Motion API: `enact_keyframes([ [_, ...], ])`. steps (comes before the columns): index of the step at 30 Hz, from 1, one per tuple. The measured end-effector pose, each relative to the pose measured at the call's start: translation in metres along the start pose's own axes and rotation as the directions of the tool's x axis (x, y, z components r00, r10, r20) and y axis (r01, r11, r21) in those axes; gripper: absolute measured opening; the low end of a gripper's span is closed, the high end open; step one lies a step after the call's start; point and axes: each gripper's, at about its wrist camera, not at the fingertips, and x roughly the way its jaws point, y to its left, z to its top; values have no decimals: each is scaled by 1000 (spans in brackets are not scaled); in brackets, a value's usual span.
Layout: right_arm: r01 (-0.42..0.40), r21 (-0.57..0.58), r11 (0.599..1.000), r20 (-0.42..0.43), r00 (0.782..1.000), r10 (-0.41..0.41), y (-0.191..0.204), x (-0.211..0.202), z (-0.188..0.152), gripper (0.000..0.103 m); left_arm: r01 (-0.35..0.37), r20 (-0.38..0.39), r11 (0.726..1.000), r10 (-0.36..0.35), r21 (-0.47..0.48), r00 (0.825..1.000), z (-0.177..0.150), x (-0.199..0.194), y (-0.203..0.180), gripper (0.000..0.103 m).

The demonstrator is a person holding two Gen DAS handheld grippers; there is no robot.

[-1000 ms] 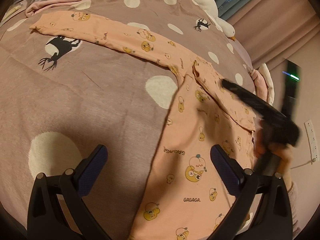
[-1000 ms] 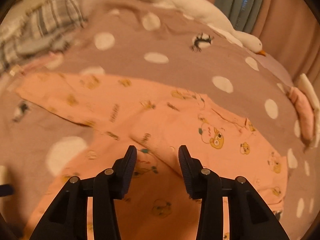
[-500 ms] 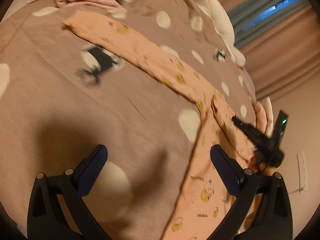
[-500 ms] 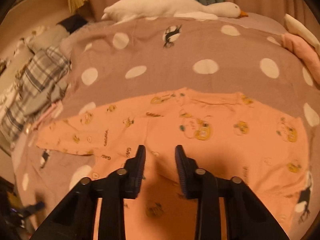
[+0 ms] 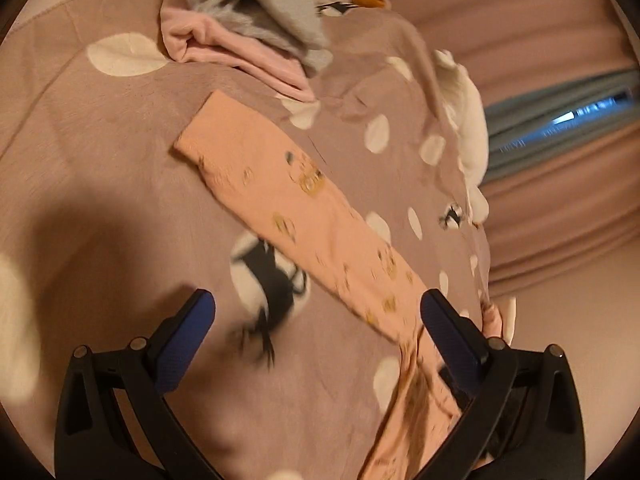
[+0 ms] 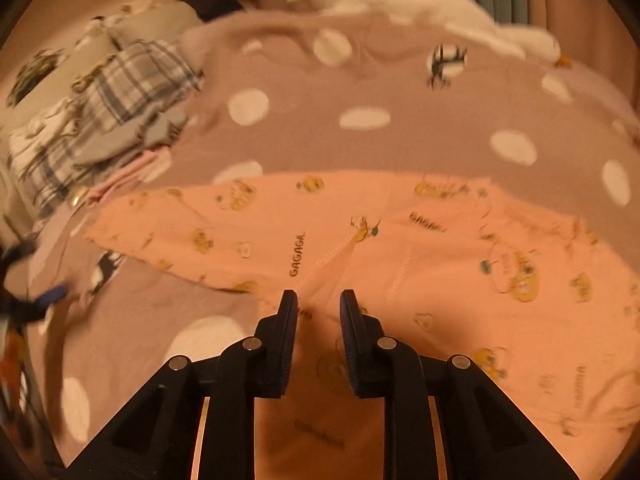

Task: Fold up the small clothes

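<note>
A small peach shirt with yellow cartoon prints [image 6: 400, 248] lies flat on the dotted mauve bedspread [image 6: 360, 80]. Its long sleeve [image 5: 288, 208] stretches out to the left, cuff at the far end. My left gripper [image 5: 316, 308] is wide open and empty, held above the sleeve and the bedspread. My right gripper [image 6: 319, 300] is partly open with a narrow gap, empty, low over the shirt near where sleeve meets body. The left gripper shows blurred at the left edge of the right wrist view [image 6: 32, 296].
A heap of grey, plaid and pink clothes [image 5: 248, 24] lies beyond the sleeve cuff, also in the right wrist view [image 6: 108, 120]. A white goose plush [image 6: 420, 12] lies along the bed's far edge. Curtains [image 5: 560, 128] hang behind.
My left gripper has swung left along the sleeve toward its cuff. My right gripper has moved closer to the shirt near the sleeve seam, its gap staying narrow.
</note>
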Motion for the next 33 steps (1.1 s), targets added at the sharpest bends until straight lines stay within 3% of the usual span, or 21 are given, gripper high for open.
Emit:
enact_keyframes([
  [2, -29, 7, 1000, 25, 999, 29, -1, -16, -4, 23, -27, 13, 999, 27, -43, 1000, 14, 11, 9, 102],
  [10, -90, 100, 991, 96, 992, 80, -29, -54, -31, 23, 40, 93, 991, -28, -128, 995, 51, 27, 21, 102],
  [14, -84, 138, 987, 113, 991, 68, -39, -69, -45, 23, -19, 120, 992, 33, -122, 992, 62, 34, 17, 95],
  [17, -70, 168, 983, 126, 991, 49, -48, -80, -56, 23, -131, 123, 983, 147, -125, 981, 67, 37, 15, 61],
  [19, -53, 181, 982, 131, 991, 29, -53, -84, -60, 23, -195, 104, 973, 208, -120, 973, 69, 40, 13, 20],
  [24, -39, 244, 969, 153, 988, 1, -72, -99, -75, 23, -270, 104, 963, 270, -14, 957, 67, 42, -10, 13],
  [28, -36, 289, 957, 180, 984, -18, -86, -111, -87, 23, -254, 127, 960, 239, 117, 963, 55, 41, -59, 13],
  [33, -45, 337, 940, 202, 979, -25, -101, -124, -104, 23, -184, 120, 931, 153, 315, 981, 20, 55, -147, 13],
])
